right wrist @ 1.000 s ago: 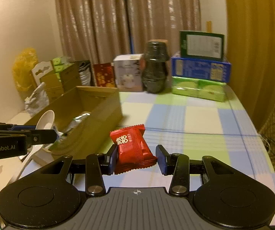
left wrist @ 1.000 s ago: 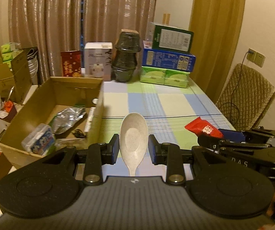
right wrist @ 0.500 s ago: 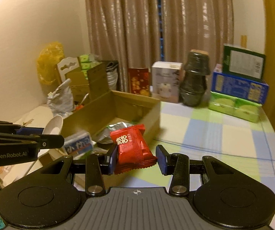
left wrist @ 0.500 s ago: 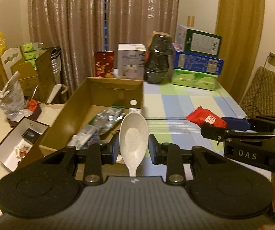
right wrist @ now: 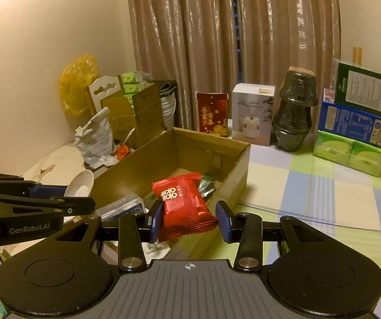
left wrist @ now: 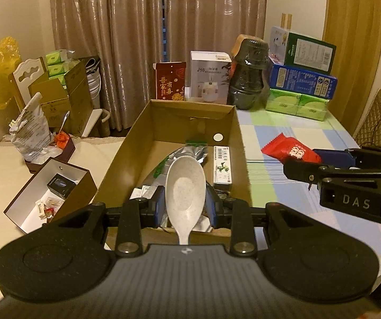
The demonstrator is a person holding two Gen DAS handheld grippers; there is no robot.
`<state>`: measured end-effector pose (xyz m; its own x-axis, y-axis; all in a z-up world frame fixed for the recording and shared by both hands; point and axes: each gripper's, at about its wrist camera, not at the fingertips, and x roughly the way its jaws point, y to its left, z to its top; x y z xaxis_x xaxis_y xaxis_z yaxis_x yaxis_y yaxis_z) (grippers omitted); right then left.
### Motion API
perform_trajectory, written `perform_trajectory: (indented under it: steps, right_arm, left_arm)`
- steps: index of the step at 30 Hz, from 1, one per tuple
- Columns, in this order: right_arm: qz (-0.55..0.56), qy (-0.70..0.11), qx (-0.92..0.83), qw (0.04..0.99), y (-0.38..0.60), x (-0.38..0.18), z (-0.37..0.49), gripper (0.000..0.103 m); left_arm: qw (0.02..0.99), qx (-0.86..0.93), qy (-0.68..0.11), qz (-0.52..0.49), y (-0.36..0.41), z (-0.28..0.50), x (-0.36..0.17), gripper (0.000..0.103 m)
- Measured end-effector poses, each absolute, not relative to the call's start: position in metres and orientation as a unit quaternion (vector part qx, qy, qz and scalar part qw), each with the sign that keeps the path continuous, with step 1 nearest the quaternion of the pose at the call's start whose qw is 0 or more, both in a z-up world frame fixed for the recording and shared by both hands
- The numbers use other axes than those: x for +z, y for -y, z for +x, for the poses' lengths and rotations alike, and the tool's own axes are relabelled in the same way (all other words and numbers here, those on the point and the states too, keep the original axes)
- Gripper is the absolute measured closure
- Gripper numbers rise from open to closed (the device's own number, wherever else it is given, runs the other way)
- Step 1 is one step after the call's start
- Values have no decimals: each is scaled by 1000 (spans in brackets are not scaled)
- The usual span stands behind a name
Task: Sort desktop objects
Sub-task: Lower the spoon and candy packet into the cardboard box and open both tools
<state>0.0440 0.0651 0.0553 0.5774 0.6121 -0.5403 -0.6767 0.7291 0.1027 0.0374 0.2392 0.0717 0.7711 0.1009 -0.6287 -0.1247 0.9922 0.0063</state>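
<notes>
Over the cardboard box (left wrist: 150,122) on the bench (left wrist: 296,138), left gripper (left wrist: 185,206) jaws clamp a white spoon (left wrist: 185,188); right gripper (right wrist: 189,220) jaws grip a red snack packet (right wrist: 182,204) above the box's near right edge.

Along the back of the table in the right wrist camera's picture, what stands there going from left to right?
Red card box with gold lettering → white carton with a printed appliance → dark glossy stacked pot → pile of boxes: green tissue packs at the bottom, a blue box on them, a dark green box on top.
</notes>
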Motion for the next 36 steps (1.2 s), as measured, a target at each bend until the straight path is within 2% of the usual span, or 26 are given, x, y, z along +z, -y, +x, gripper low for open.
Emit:
perform_trajectory:
  steps: [36]
  right_arm:
    - [-32, -330, 355, 874, -126, 26, 141, 63]
  left_arm:
    - [937, 29, -348, -20, -290, 172, 60, 76]
